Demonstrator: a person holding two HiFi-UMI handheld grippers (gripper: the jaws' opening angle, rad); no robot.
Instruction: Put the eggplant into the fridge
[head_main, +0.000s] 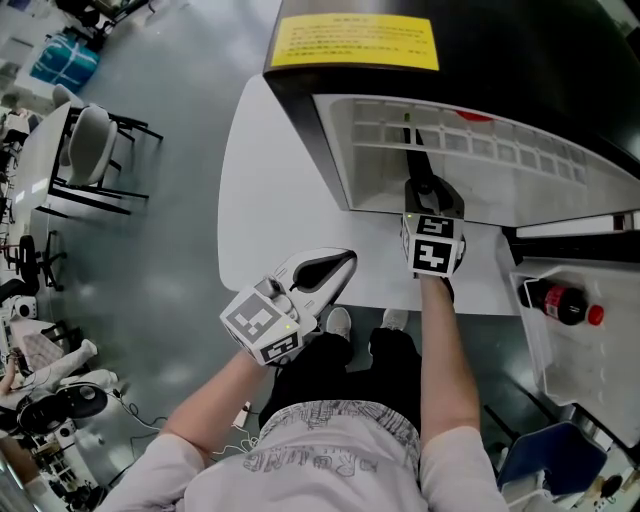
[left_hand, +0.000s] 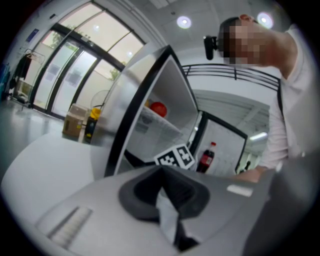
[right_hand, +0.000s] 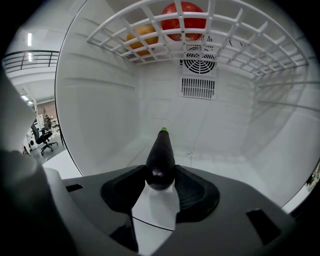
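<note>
Right gripper view: the right gripper (right_hand: 160, 176) has its black jaws clamped on the fat end of a glossy dark purple eggplant (right_hand: 160, 154), held inside the white-walled fridge (right_hand: 100, 125).
The eggplant's green tip points toward the back wall at frame centre, just below a slotted white vent (right_hand: 199, 86). Across the top of the frame runs a white wire shelf (right_hand: 240, 45) carrying a round red fruit (right_hand: 182, 17) and a round orange fruit (right_hand: 142, 37). In the head view, the left gripper (head_main: 340, 265) hangs outside the fridge at lower centre, jaws together with nothing in them. A dark cola bottle with a red label (head_main: 560, 300) lies in the door shelf at right.
</note>
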